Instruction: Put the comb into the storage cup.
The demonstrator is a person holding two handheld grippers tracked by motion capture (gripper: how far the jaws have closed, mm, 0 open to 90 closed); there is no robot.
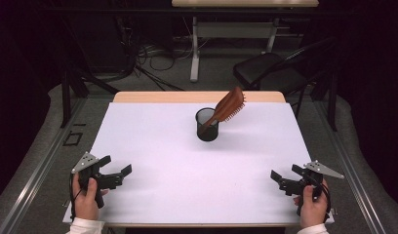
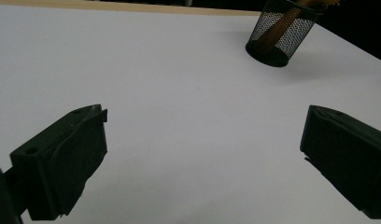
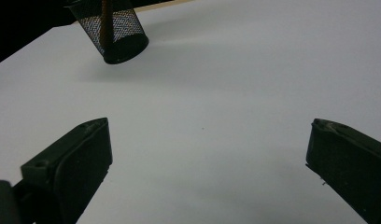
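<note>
A brown wooden hairbrush (image 1: 227, 108) stands handle-down in a black mesh cup (image 1: 207, 125) at the middle back of the white table top (image 1: 187, 165), its bristled head leaning up and to the right. The cup (image 2: 278, 33) shows at the top right of the left gripper view and the cup (image 3: 111, 29) at the top left of the right gripper view, with the brown handle (image 3: 104, 21) inside. My left gripper (image 1: 116, 165) rests open at the front left corner. My right gripper (image 1: 283, 176) rests open at the front right corner. Both hold nothing.
A black chair (image 1: 275, 68) stands behind the table at the right, and a second table's leg (image 1: 194, 53) and cables lie on the floor beyond. Metal floor rails (image 1: 36, 165) run along both sides.
</note>
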